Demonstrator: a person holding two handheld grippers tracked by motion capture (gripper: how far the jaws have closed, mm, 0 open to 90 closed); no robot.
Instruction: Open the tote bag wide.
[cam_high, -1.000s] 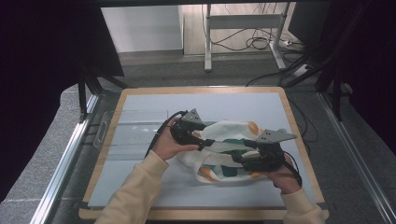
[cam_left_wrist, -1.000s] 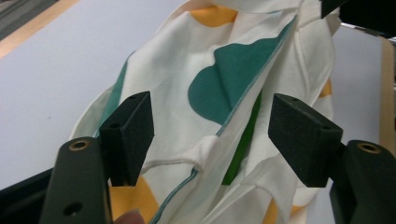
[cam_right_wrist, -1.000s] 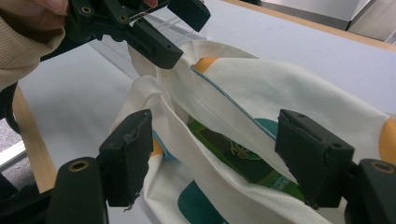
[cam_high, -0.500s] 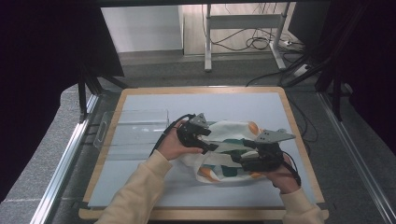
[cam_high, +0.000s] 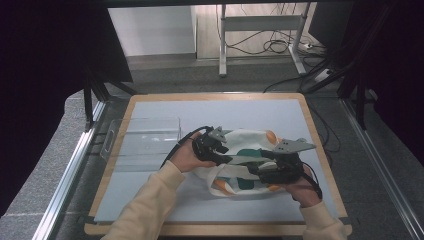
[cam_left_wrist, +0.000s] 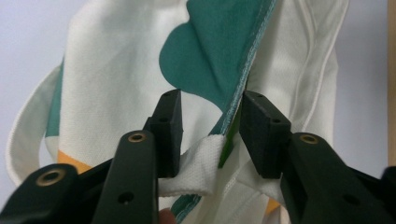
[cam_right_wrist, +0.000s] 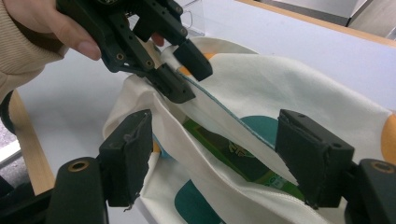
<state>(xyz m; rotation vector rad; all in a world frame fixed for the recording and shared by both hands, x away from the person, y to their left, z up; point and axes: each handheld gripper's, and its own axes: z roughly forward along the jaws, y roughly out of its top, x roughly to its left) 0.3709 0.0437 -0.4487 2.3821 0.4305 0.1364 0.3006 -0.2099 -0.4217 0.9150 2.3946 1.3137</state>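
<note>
Reaching into the mouth of a cream tote bag (cam_high: 250, 160), the left gripper (cam_left_wrist: 210, 130) has its jaws partly apart, and they have just been closing. In the left gripper view the bag's teal-edged rim and a folded end of white webbing strap (cam_left_wrist: 198, 163) lie between the two pads; the rim runs close along the right pad, but I cannot tell whether either pad presses the cloth yet. The right gripper (cam_right_wrist: 212, 158) stands with its jaws wide apart, one on each side of the bag's opening, the cloth passing between them without a firm pinch that I can make out.

From the right gripper view the inside of the bag shows: a green flat packet (cam_right_wrist: 224, 151) lies in it, and the left gripper (cam_right_wrist: 182, 70) with the person's fingers on it hangs at the bag's far rim. From the high view the layout is plain: the bag lies on the pale blue mat (cam_high: 165, 200) of the wooden-edged table, right of centre, with a clear plastic tray (cam_high: 142, 137) just to its left.

The bag is soft and crumpled, printed with teal and orange rounded shapes.
</note>
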